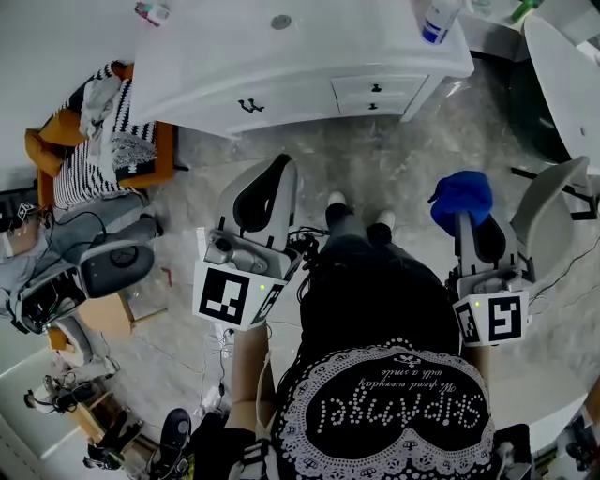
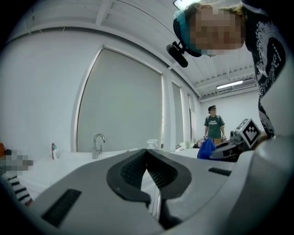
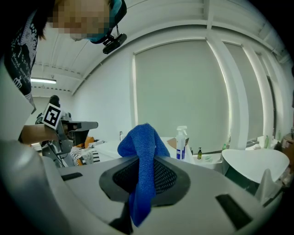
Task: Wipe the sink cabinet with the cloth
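Note:
The white sink cabinet (image 1: 281, 84) stands ahead of me, its drawers and dark handles facing me, a drain in its top. My right gripper (image 1: 466, 208) is shut on a blue cloth (image 1: 462, 198), which bunches above the jaws and hangs down between them (image 3: 143, 174). My left gripper (image 1: 277, 167) is shut with nothing in it; its dark pads (image 2: 146, 172) meet. Both grippers are held upright at my sides, well short of the cabinet. The faucet (image 2: 97, 145) rises over the cabinet top in the left gripper view.
A spray bottle (image 1: 439, 21) stands on the cabinet's right end. An orange chair with striped clothing (image 1: 103, 131) sits to the left, next to gear on the floor (image 1: 103, 267). A white tub (image 1: 567, 84) lies at right. A person in green (image 2: 214, 126) stands far off.

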{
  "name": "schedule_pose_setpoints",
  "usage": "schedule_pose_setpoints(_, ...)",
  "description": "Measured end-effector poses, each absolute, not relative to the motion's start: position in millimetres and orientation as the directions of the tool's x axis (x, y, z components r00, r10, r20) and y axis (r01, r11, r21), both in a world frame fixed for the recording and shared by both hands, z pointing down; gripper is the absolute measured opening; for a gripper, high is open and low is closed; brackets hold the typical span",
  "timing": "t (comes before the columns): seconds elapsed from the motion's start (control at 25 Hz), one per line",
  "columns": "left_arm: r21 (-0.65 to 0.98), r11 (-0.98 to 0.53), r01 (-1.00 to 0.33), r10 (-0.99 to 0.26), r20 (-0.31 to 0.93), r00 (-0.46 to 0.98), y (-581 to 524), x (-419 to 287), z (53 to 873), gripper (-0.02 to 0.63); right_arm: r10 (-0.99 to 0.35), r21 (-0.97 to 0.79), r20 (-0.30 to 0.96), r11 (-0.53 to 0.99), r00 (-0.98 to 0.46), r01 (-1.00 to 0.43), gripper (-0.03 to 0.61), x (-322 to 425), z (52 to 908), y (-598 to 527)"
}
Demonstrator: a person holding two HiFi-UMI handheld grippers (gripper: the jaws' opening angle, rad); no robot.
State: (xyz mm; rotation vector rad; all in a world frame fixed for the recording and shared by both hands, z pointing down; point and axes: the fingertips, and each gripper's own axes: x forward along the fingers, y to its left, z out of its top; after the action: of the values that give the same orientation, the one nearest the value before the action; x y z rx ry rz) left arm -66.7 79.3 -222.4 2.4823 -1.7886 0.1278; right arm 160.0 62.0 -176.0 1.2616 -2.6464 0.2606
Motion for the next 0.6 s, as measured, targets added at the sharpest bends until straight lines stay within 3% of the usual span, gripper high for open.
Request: schedule_pose_setpoints(0.6,0.025,-0.340,-0.940,-0.933,0.116,0.340,80,-37,-215,0.005,-0.736,-0.092,0.288,0.616,-0.613,-0.782,0.058,183,-158,77)
